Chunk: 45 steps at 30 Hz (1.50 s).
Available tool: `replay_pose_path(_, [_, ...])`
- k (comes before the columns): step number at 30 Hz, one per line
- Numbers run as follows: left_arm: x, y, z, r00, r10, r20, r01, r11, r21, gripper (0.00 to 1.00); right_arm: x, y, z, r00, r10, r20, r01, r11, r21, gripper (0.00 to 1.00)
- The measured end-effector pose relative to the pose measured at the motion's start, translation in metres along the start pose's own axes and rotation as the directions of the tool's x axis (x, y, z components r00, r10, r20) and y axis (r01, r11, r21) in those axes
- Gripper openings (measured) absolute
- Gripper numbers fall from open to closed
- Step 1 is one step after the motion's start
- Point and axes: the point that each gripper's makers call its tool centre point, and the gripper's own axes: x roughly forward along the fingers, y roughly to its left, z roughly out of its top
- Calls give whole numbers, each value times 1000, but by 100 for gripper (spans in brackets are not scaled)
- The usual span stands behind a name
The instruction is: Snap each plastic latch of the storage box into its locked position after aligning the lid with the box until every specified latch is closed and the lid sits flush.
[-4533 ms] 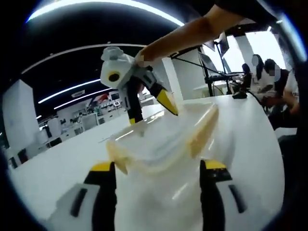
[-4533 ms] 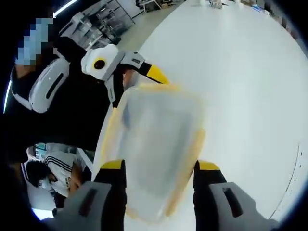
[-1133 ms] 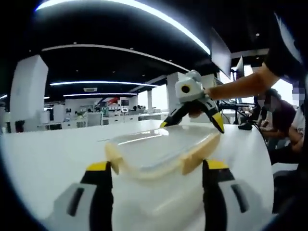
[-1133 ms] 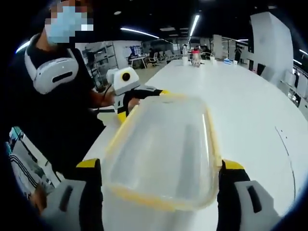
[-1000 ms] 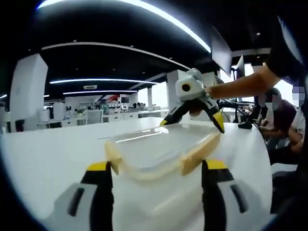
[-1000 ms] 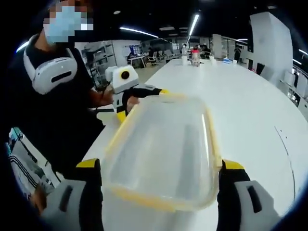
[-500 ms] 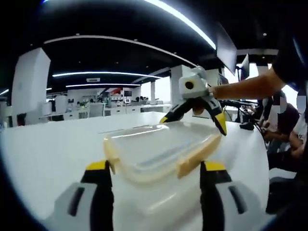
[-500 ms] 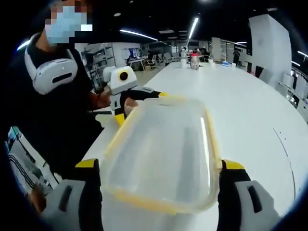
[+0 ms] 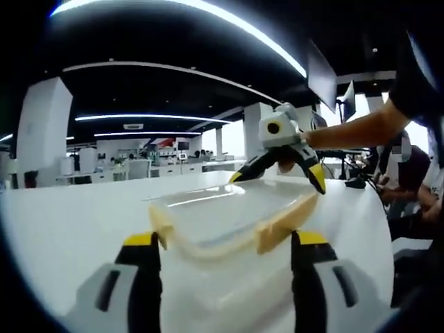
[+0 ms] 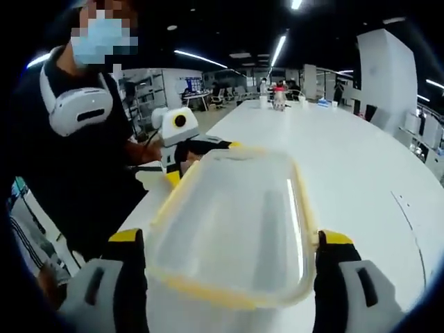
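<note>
The storage box [image 10: 232, 222] sits on the white surface [image 10: 361, 166], near the edge where the person stands, its clear lid [image 9: 222, 208] on and looking level. The left gripper [image 9: 223, 250] and right gripper [image 10: 232, 253] face each other from opposite ends, fingers apart, straddling it. The yellow latches [image 9: 281, 223] look flared out, so I'd judge the snapping remains.

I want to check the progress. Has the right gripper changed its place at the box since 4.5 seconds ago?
Yes. Seen in the left gripper view, the right gripper went from the storage box's left far corner to straddling its far end, jaws open.
</note>
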Motion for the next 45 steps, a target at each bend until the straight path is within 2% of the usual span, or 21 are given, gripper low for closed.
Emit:
replay_pose_path(2, [0, 0, -1, 1000, 3, 3, -3, 1000, 9, 75, 1, 0, 0, 1000, 0, -7, 0, 1000, 0, 100])
replay_pose_path(6, [3, -2, -1, 999, 26, -29, -25, 1000, 18, 75, 1, 0, -1, 1000, 0, -10, 0, 1000, 1, 100])
replay_pose_path(7, [4, 3, -4, 997, 69, -44, -63, 990, 128, 75, 1, 0, -1, 1000, 0, -11, 0, 1000, 0, 100])
replay_pose_path(8, [3, 3, -8, 998, 52, -36, -49, 997, 63, 75, 2, -1, -1, 1000, 0, -11, 0, 1000, 2, 100])
replay_pose_path(11, [2, 5, -8, 999, 46, -16, -45, 997, 60, 74, 2, 0, -1, 1000, -2, -11, 2, 1000, 1, 100])
replay_pose_path(15, [3, 0, -6, 999, 27, -23, -25, 998, 57, 74, 3, -1, -1, 1000, -1, -10, 1, 1000, 1, 100])
replay_pose_path(17, [1, -1, -2, 999, 36, 1, -36, 997, 62, 74, 2, -2, -2, 1000, -1, -9, 1, 1000, 2, 100])
replay_pose_path(23, [0, 0, -3, 999, 43, -4, -43, 998, 44, 73, -2, -8, -2, 1000, -1, -2, 1, 1000, 2, 100])
replay_pose_path(30, [1, 4, -6, 999, 23, 38, -24, 999, 29, 70, -8, -16, -4, 1000, -2, -1, 2, 1000, 4, 100])
replay_pose_path(36, [0, 3, -3, 998, 30, 46, -32, 999, 27, 67, -8, -18, -4, 1000, -3, 9, 3, 1000, 2, 100])
replay_pose_path(45, [1, 2, -4, 998, 36, 41, -37, 999, 24, 64, -8, -18, -3, 1000, -5, -9, 5, 1000, 4, 100])
